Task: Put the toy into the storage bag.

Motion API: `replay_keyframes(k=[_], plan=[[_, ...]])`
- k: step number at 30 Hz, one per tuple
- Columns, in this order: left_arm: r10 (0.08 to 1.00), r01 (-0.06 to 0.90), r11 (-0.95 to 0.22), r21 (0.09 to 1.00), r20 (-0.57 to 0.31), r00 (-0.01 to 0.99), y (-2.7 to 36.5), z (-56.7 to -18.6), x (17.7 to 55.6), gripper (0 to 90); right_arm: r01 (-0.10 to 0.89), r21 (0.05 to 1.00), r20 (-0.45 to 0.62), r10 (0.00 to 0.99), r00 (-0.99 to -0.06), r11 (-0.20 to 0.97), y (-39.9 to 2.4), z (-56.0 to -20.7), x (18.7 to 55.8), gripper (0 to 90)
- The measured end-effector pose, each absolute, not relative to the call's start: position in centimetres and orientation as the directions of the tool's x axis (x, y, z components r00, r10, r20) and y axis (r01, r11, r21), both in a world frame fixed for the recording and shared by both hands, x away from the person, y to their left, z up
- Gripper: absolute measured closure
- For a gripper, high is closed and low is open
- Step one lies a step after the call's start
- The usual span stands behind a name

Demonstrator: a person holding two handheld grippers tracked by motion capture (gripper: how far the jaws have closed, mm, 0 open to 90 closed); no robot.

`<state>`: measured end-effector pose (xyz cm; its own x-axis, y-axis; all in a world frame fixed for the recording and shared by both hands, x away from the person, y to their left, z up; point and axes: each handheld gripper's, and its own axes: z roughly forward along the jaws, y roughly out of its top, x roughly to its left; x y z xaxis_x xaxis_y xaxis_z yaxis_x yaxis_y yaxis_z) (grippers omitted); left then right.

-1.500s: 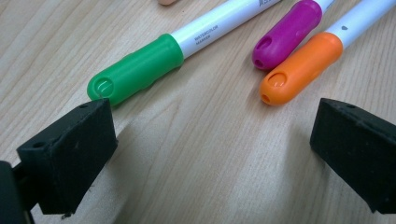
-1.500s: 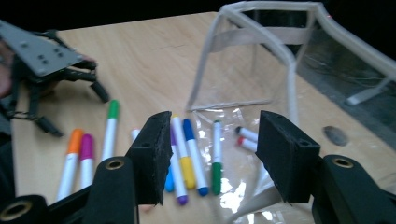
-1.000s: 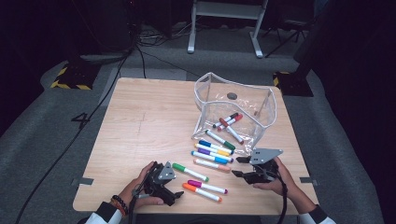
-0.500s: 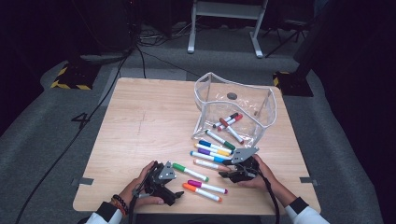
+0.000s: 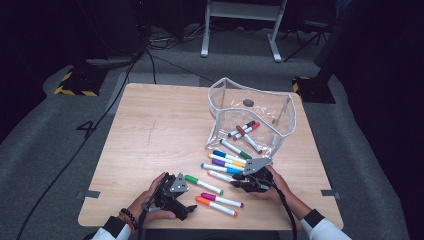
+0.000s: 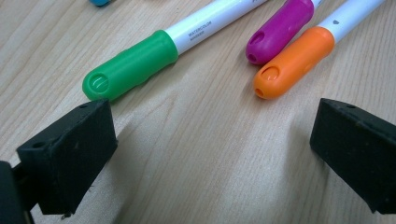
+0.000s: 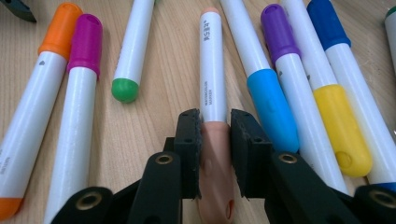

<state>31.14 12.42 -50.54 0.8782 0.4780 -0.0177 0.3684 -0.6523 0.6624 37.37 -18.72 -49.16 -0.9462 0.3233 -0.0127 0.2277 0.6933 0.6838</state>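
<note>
Several capped markers lie loose on the wooden table [image 5: 150,130]. My right gripper [image 7: 215,126] [image 5: 241,181] has just been closing, and its pads now press on the peach cap of a white marker [image 7: 213,79] [image 5: 220,175] that lies flat on the wood. Blue-, purple- and yellow-capped markers [image 7: 271,98] lie right beside it. My left gripper [image 6: 210,135] [image 5: 181,196] rests on the table, open, with bare wood between its jaws. Just ahead of it lie the green marker [image 6: 133,63] [image 5: 202,184], the magenta marker [image 6: 280,30] and the orange marker [image 6: 294,60].
A clear plastic pouch [image 5: 287,115] stands open at the back right of the table, with red markers [image 5: 245,129] and a small dark piece [image 5: 248,102] inside. Cables run across the grey floor at the left. A white stand [image 5: 240,30] is behind the table.
My right gripper came in leftward and down from the right side of the table to the row of markers and closed on the peach-capped one. The left gripper stayed put.
</note>
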Motion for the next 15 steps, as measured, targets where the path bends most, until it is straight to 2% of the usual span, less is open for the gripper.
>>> replay_keyframes(k=[7, 15], plan=[[0.477, 0.367, -0.653, 0.662, -0.017, 0.879, 12.4, -50.5, 31.2, 0.6, 0.198, 0.67, -0.03, 0.293, -0.956, 0.715, -18.7, -48.7, 37.1, 74.6], [0.477, 0.367, -0.653, 0.662, -0.017, 0.879, 12.4, -50.5, 31.2, 0.6, 0.162, 0.716, -0.075, 0.305, -0.949, 0.679, -19.6, -45.9, 36.9, 74.7]])
